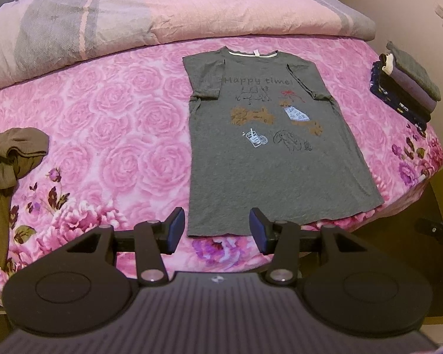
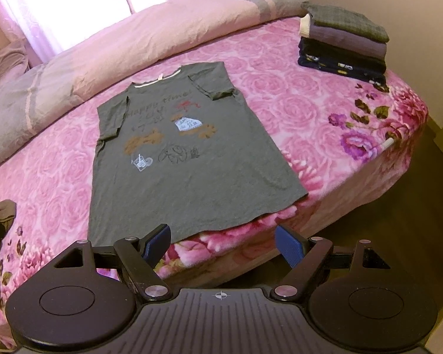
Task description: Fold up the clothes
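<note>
Grey T-shirt (image 1: 268, 147) lies flat on the bed (image 1: 118, 124), sleeves folded in. Left gripper (image 1: 217, 230) and right gripper (image 2: 223, 243) hover at its hem, jaws apart, holding nothing.

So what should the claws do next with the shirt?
Probably lower both open claws, left and right, onto the gray shirt's bottom hem and pinch it. The shirt lies flat, sleeves already folded in, and neither claw holds anything.
</note>
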Demonstrator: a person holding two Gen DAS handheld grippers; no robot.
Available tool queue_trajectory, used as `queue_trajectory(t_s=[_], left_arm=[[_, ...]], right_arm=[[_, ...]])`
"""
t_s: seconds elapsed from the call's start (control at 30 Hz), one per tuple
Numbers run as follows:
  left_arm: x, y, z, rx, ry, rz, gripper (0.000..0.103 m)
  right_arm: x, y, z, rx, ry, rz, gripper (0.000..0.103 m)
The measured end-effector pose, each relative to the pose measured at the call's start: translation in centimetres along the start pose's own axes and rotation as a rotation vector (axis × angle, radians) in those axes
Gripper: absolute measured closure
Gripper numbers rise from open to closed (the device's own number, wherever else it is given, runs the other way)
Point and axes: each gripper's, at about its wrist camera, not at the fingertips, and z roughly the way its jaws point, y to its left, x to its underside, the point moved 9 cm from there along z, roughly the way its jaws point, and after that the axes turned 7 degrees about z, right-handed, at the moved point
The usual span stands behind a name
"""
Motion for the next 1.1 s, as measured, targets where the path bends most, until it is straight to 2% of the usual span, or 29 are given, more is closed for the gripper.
queue_trajectory(t_s=[0.1, 0.27, 0.47, 0.87, 1.0, 1.1], left_arm=[[0.2, 0.1, 0.5, 0.003, 0.008, -0.014, 0.059], [0.6, 0.8, 2.0, 0.023, 0.044, -0.095, 0.059], [-0.8, 0.4, 3.6, 0.029, 0.043, -0.170, 0.059], [-5.7, -5.8, 9.8, 0.005, 0.007, -0.300, 0.059], [-4.5, -7.2, 12.2, 0.004, 0.043, -0.361, 0.059], [-2.7, -7.0, 13.6, -0.013, 0.081, -0.368, 0.059]], right_arm=[[0.1, 0.0, 0.6, -0.007, 0.017, -0.002, 0.022], [-0.3, -0.3, 2.2, -0.019, 0.058, 0.004, 0.022], [-2.4, -1.7, 4.4, -0.026, 0.105, -0.029, 0.022], [-11.8, -8.8, 11.4, -0.044, 0.184, -0.102, 0.022], [-12.7, -11.2, 15.3, -0.043, 0.246, -0.148, 0.022], [-12.6, -12.6, 17.7, -0.060, 0.284, -0.145, 0.022]])
